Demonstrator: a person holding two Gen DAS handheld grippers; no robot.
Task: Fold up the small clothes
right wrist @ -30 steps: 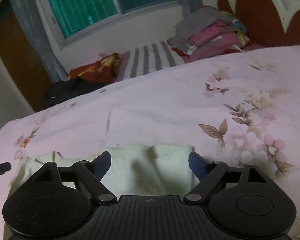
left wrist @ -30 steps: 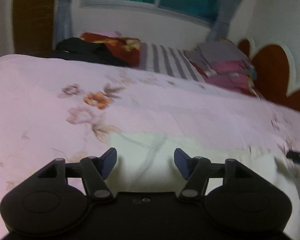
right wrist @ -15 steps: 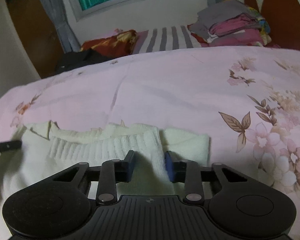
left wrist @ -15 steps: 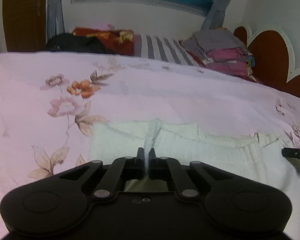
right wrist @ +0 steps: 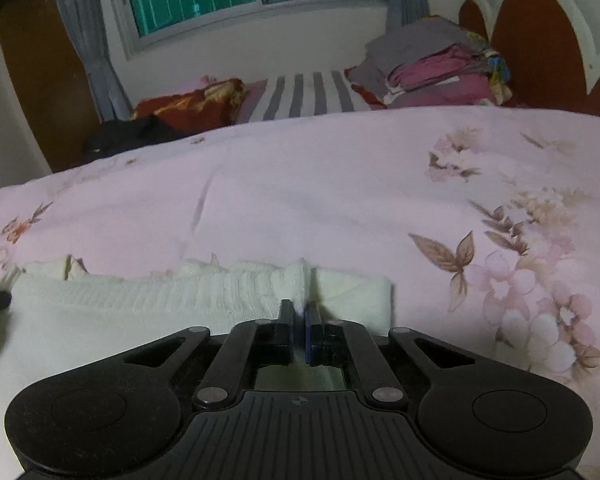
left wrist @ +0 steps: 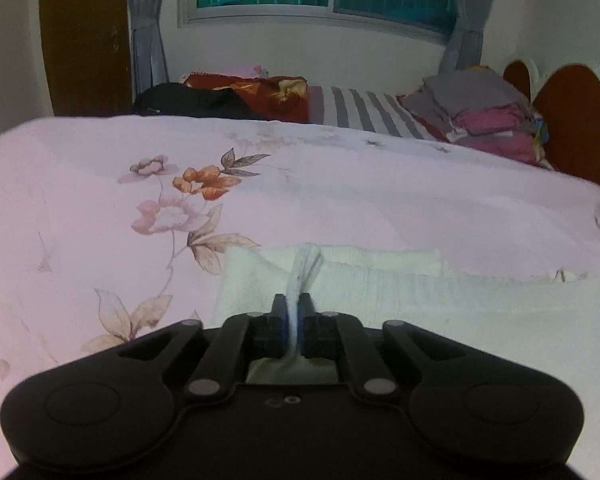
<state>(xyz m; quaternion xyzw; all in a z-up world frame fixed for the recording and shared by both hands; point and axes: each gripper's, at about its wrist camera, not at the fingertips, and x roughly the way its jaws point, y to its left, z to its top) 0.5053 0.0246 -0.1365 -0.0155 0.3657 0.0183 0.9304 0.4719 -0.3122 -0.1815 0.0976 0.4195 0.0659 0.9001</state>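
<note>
Cream knit garment (left wrist: 400, 292), no legible writing, pink floral bedspread (left wrist: 340, 200)

Bed (left wrist: 340, 208) has a pink floral cover. Cream knit garment (right wrist: 148, 312) lies flat on it directly under and ahead of both tools, ribbed edge away from them. Far side beyond the tools: black clothing (left wrist: 196, 100), red patterned cloth (left wrist: 260, 88), grey-white striped fabric (right wrist: 304, 96), folded stack of grey and pink clothes (right wrist: 432, 68) by the headboard (right wrist: 540, 40).

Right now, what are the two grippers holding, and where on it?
Both hold the cream knit garment: left gripper and right gripper each pinch a ridge near its far edge.
</note>
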